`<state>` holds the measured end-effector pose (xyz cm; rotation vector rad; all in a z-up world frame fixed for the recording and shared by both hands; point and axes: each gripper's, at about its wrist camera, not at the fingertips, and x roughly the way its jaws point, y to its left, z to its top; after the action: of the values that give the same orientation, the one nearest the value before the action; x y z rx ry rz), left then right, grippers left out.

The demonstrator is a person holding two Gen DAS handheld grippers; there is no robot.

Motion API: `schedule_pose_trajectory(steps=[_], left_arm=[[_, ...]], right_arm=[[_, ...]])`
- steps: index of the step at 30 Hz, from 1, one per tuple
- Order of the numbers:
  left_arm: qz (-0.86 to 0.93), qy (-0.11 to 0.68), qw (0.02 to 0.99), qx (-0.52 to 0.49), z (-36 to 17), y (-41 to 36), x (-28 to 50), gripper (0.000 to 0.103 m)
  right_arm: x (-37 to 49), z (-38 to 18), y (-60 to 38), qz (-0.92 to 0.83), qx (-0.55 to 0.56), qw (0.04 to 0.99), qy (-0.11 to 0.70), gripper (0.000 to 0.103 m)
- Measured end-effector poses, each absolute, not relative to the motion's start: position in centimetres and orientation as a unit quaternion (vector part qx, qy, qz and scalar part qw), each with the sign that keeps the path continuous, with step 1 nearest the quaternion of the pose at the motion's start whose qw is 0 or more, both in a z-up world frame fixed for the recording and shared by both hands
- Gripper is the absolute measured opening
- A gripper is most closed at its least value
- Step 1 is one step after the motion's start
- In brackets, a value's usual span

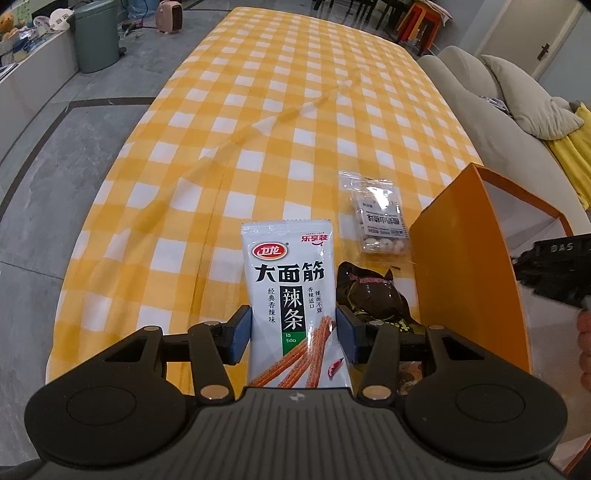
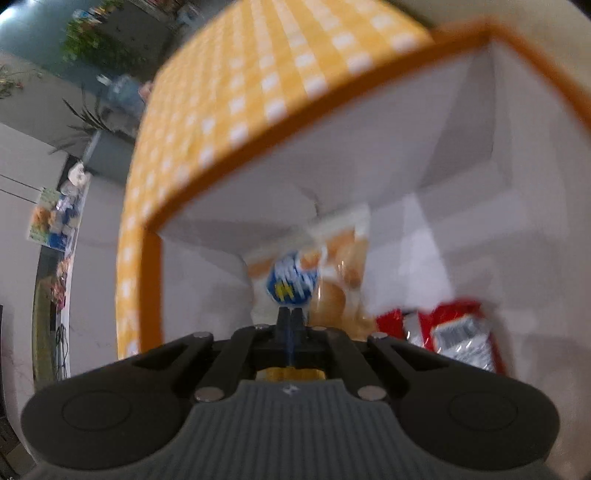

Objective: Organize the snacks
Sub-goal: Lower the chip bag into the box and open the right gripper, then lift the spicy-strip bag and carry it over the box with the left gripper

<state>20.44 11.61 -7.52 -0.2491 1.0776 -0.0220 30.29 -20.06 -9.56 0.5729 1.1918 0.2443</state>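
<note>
Across a long table lies a yellow-and-white checked tablecloth point(image 1: 280, 122), creased in diagonal folds; beyond the cloth's far left corner stand a grey-green bin point(image 1: 96, 35) and a small pink heater point(image 1: 169, 15) on a grey tiled floor, and along the cloth's right edge runs a beige sofa point(image 1: 491, 110) with a grey cushion point(image 1: 532, 96). On the cloth, near its right edge, stands one orange cardboard box with a white inside point(image 1: 465, 258); just left of the box lie one clear bag of pale round sweets point(image 1: 378, 218) and, nearer the camera, one dark glossy wrapped snack point(image 1: 373, 299). The left gripper point(image 1: 293, 332) has its blue-padded jaws set against both sides of one white packet of spicy gluten strips point(image 1: 290, 295), which stands upright just left of the dark snack; the packet is grasped. From the right wrist view, blurred, the right gripper point(image 2: 290, 314) reaches into the box point(image 2: 295, 114) with its jaws pressed together; a clear packet of golden buns with a blue label point(image 2: 332, 273) lies just ahead of the tips, and whether they pinch its edge I cannot tell; one red-and-silver foil packet point(image 2: 454, 332) lies to the right of the buns on the box floor.
</note>
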Motion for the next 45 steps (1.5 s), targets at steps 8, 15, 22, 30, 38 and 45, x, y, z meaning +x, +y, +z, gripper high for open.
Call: schedule_pose_trajectory(steps=[8, 15, 22, 30, 38, 45], left_arm=[[-0.005, 0.510, 0.851, -0.121, -7.5, 11.9, 20.4, 0.056], [-0.002, 0.507, 0.854, -0.118, -7.3, 11.9, 20.1, 0.056], [0.002, 0.489, 0.865, -0.114, -5.7, 11.6, 18.6, 0.056], [0.025, 0.434, 0.888, -0.147, -1.4, 10.6, 16.3, 0.055], [-0.020, 0.378, 0.921, -0.088, 2.7, 5.7, 15.7, 0.055], [-0.123, 0.351, 0.928, 0.031, 3.4, -1.3, 17.3, 0.055]], right_arm=[[30.2, -9.6, -20.1, 0.090, 0.184, 0.806, 0.556, 0.000], [30.0, -10.5, -19.9, 0.066, 0.151, 0.811, 0.562, 0.000], [26.5, -6.3, -21.5, 0.077, 0.153, 0.846, 0.505, 0.000], [22.5, -0.7, -24.2, 0.090, 0.180, 0.874, 0.442, 0.002], [19.9, 1.5, -27.1, 0.108, 0.187, 0.893, 0.394, 0.003], [19.6, 1.6, -29.3, 0.125, 0.193, 0.894, 0.385, 0.007]])
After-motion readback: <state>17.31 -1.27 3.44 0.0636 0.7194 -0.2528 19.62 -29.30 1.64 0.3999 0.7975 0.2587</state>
